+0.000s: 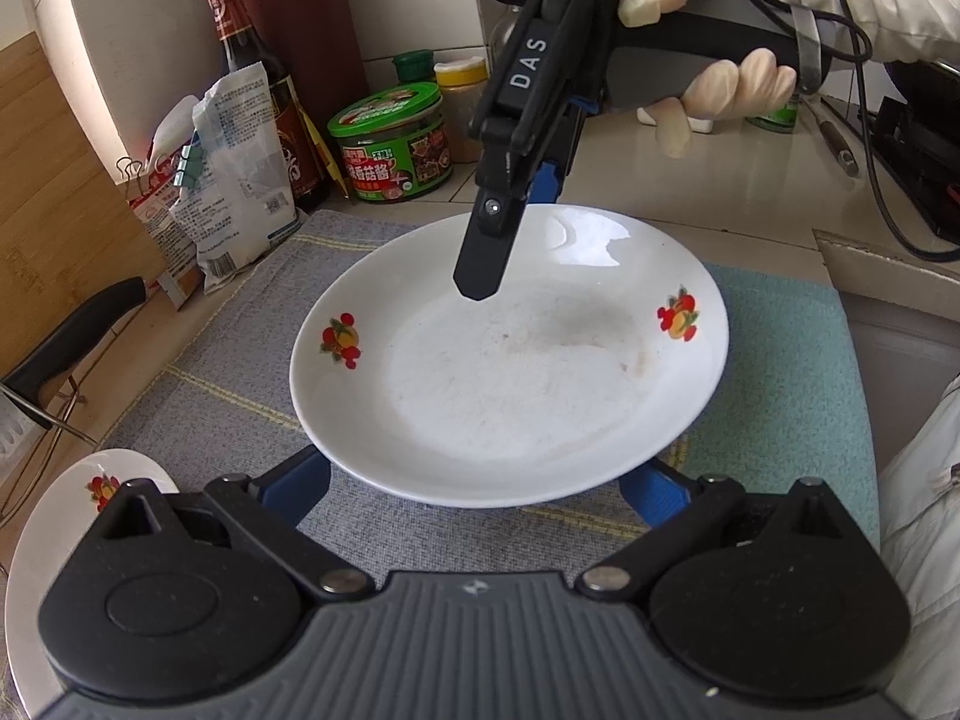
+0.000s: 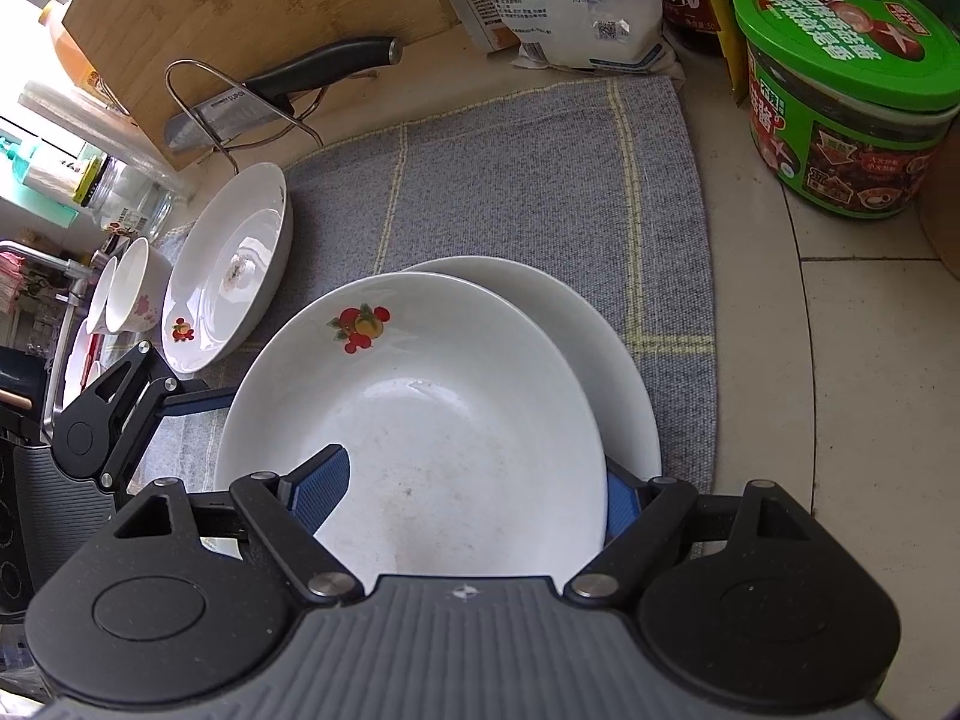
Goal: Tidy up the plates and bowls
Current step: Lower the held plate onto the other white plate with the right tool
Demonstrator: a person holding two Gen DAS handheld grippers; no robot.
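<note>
A white deep plate [image 1: 510, 390] [image 2: 450, 420] with red fruit decals sits over a grey cloth [image 1: 228, 372] [image 2: 510, 180]. Its near rim covers the tips of my left gripper [image 1: 480, 471], whose blue fingers are spread wide to either side below it. My right gripper [image 1: 516, 240] [image 2: 480, 468] comes down on the far rim, shut on the plate, with one finger inside the bowl and the other behind the rim. In the right wrist view a second plain white plate [image 2: 624, 372] lies directly beneath, poking out to the right. One left-gripper finger [image 2: 198, 403] reaches under the plate's edge.
Another decal plate [image 1: 60, 540] [image 2: 228, 276] lies on the cloth's edge, with small bowls [image 2: 138, 288] beyond it. A knife [image 1: 72, 336] [image 2: 288, 84] rests on a wire stand by a bamboo board. A green-lidded jar [image 1: 396, 144] [image 2: 840, 90], bottles and bags crowd the back. A sink [image 1: 900, 372] lies to the right.
</note>
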